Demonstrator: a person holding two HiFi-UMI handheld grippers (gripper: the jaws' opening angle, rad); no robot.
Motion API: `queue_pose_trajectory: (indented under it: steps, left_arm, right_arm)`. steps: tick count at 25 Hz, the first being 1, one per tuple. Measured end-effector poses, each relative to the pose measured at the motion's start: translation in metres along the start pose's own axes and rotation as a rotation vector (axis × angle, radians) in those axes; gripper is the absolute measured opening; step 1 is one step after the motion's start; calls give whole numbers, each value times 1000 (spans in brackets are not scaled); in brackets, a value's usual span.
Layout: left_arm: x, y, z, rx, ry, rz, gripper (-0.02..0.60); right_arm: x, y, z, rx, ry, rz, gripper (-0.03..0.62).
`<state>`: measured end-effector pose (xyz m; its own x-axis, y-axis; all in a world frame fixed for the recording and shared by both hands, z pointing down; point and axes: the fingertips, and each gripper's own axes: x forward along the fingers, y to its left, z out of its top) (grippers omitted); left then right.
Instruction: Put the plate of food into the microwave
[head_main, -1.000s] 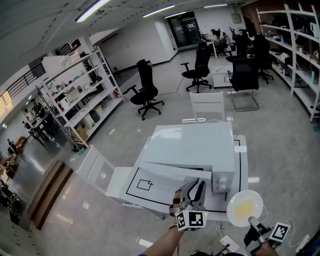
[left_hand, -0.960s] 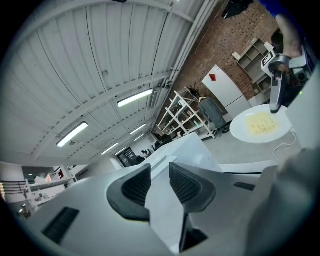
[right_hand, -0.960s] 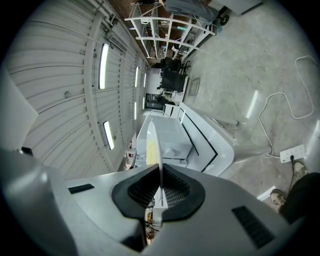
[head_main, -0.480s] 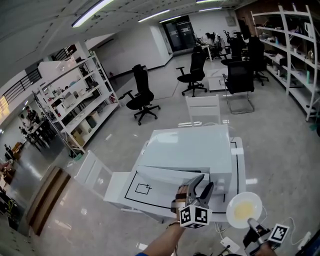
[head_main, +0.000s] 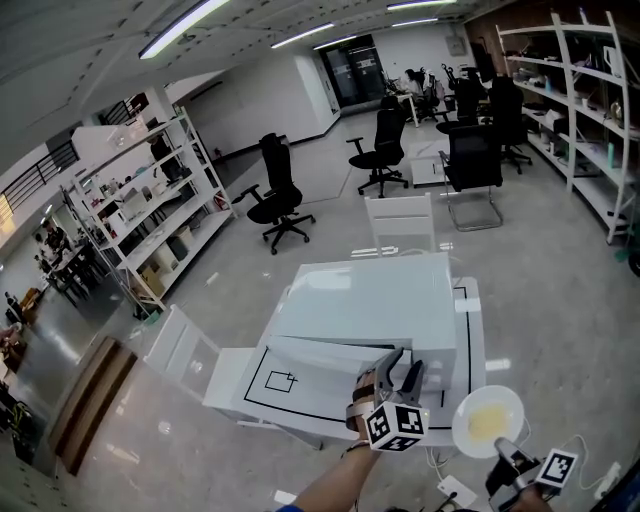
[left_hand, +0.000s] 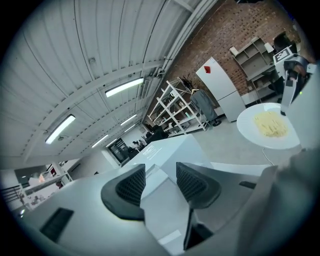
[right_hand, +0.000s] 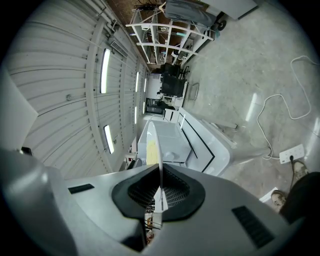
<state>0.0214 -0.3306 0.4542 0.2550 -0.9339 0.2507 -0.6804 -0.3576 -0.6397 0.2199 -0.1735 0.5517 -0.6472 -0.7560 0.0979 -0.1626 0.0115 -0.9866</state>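
A white microwave stands on a white table, its door swung partly open toward me. My left gripper is at the door's free edge. Its jaws have just been opening and now stand open; the door's edge shows in the gap, and the pads do not press on it. At the lower right, my right gripper is shut on the rim of a white plate with yellow food. The plate looks edge-on in the right gripper view and appears at the right of the left gripper view.
One white chair stands behind the table, another at its left. Black office chairs and white shelving lie farther off. A power strip with a cable lies on the floor by my feet.
The left gripper's jaws have spread apart, and it has shifted a little to the right at the door's edge. The right gripper and plate have stayed put.
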Motion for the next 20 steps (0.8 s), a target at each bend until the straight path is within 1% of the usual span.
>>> queue_pose_trajectory:
  steps: [7,20]
  left_arm:
    - [-5,-3,-9,-43,7,8,190]
    - [-25,-10,-12,-67,10,24,190]
  right_arm:
    - [1,-3,3,-5,15,5,9]
    - [4,-9,-4,9,73,7,9]
